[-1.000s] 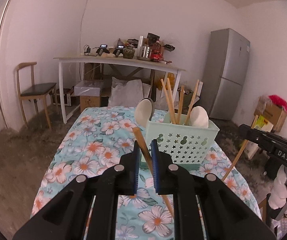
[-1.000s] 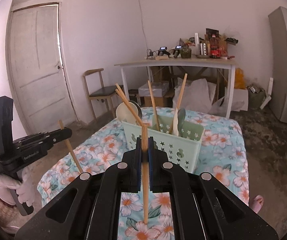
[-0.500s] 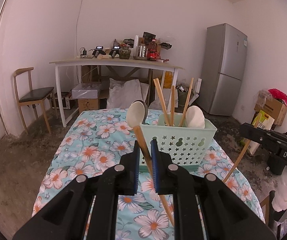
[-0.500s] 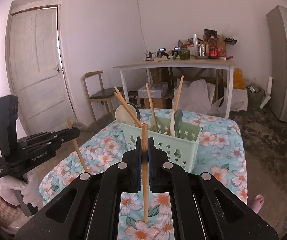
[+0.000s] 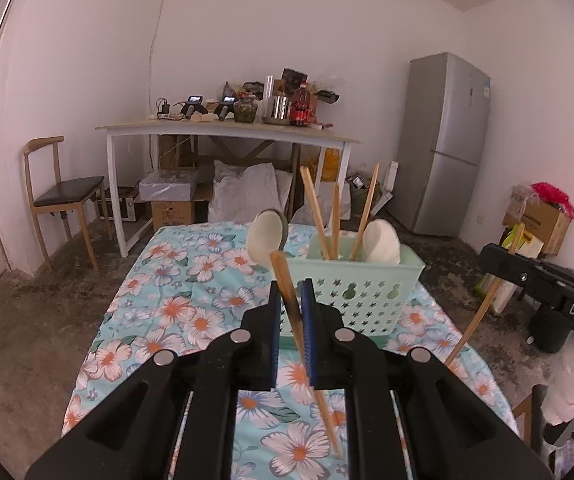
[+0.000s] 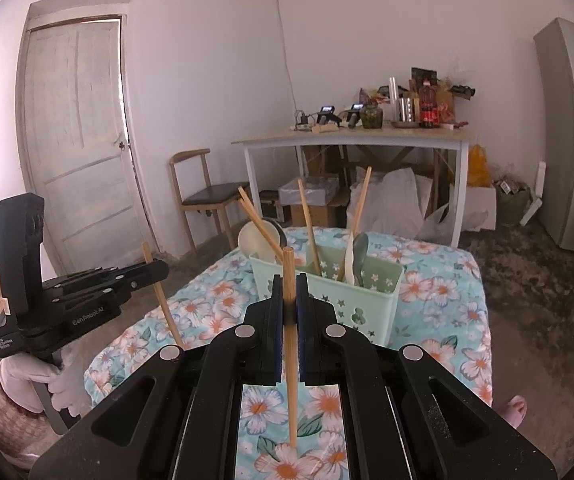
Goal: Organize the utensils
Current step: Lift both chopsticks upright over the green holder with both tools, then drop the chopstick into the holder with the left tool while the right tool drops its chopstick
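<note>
Floral-cloth table [image 5: 175, 300] carries one mint perforated basket [image 5: 361, 300]. Left gripper [image 5: 290, 320], just in front of basket, jaws clamped on one tilted chopstick [image 5: 287, 292]. Right gripper [image 6: 287, 312], also before basket, jaws clamped on one near-upright chopstick [image 6: 290, 352]. Basket contents: four chopsticks [image 6: 307, 224] counted from the right wrist view, two pale spoons [image 5: 265, 236], plus one darker spoon [image 6: 361, 250].

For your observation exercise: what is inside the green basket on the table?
Inside the basket stand several chopsticks, a white spoon and a dark spoon. Another white spoon leans at its end. Their lower ends are hidden by the walls.
</note>
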Action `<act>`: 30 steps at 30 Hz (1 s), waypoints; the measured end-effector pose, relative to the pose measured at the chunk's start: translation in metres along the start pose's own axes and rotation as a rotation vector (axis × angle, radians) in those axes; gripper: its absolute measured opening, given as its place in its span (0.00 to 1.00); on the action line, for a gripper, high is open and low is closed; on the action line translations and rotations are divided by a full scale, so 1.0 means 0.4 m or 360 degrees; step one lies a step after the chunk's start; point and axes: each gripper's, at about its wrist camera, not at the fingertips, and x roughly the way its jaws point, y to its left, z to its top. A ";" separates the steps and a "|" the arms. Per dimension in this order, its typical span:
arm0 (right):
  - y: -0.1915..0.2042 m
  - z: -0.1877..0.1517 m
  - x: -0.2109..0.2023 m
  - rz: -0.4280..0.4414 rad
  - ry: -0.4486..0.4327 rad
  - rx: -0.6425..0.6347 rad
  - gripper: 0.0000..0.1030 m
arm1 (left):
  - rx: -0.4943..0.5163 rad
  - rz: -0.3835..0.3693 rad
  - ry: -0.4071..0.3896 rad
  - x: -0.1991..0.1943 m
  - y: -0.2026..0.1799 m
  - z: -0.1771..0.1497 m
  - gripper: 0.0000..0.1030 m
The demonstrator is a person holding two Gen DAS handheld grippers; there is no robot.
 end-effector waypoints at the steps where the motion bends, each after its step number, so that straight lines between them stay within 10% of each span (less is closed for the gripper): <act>1: -0.001 0.002 -0.005 -0.0002 -0.0009 0.0000 0.04 | 0.0002 -0.0007 -0.0020 -0.009 0.002 0.008 0.08; 16: -0.054 0.005 -0.038 -0.0008 -0.0105 0.0084 0.04 | -0.0239 -0.0405 -0.0503 -0.139 0.067 0.255 0.06; 30: -0.109 -0.001 -0.020 0.0118 -0.0147 0.0159 0.04 | -0.0194 -0.0331 -0.0626 0.031 -0.037 0.346 0.06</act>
